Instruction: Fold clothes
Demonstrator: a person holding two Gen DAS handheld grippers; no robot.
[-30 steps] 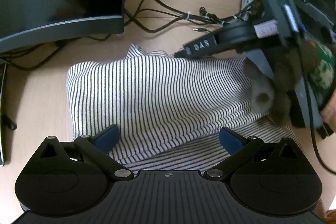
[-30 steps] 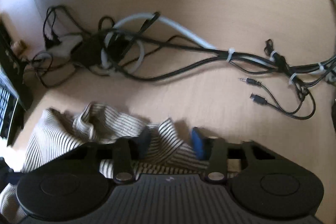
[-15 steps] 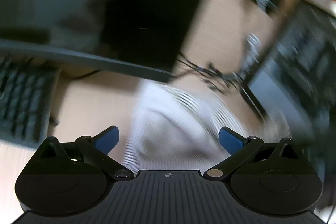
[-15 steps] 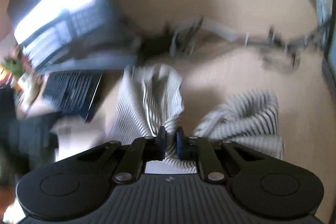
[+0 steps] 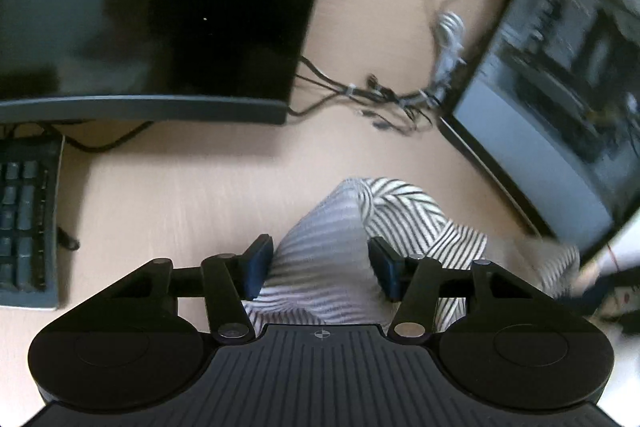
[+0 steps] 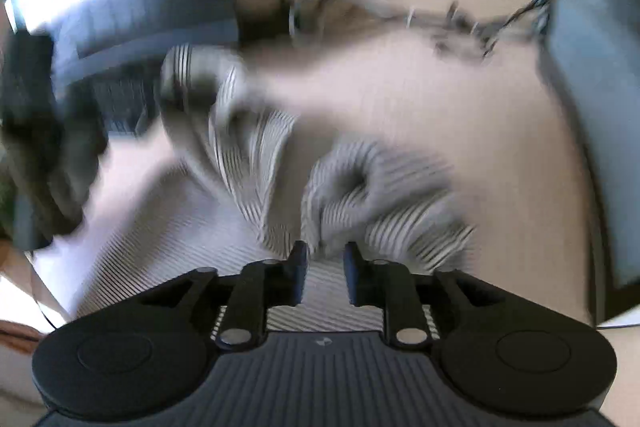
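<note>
A black-and-white striped garment [image 5: 352,235] lies bunched on the light wooden desk [image 5: 192,187]. In the left wrist view my left gripper [image 5: 320,265] is open, its blue pads on either side of a raised fold of the cloth, with gaps to the fabric. In the right wrist view, which is blurred by motion, the striped garment [image 6: 360,195] hangs crumpled from my right gripper [image 6: 325,267]. Its pads stand a little apart with striped cloth between them.
A dark monitor [image 5: 152,7] stands at the back left and a second screen [image 5: 560,99] at the right. A keyboard [image 5: 24,223] sits at the left edge. Tangled cables [image 5: 380,99] lie between the monitors, and they also show in the right wrist view [image 6: 440,23].
The garment went from lying spread flat to bunched and lifted. My right gripper closed on a fold and pulled back. My left gripper swung away from the cloth's edge and narrowed around a raised fold.
</note>
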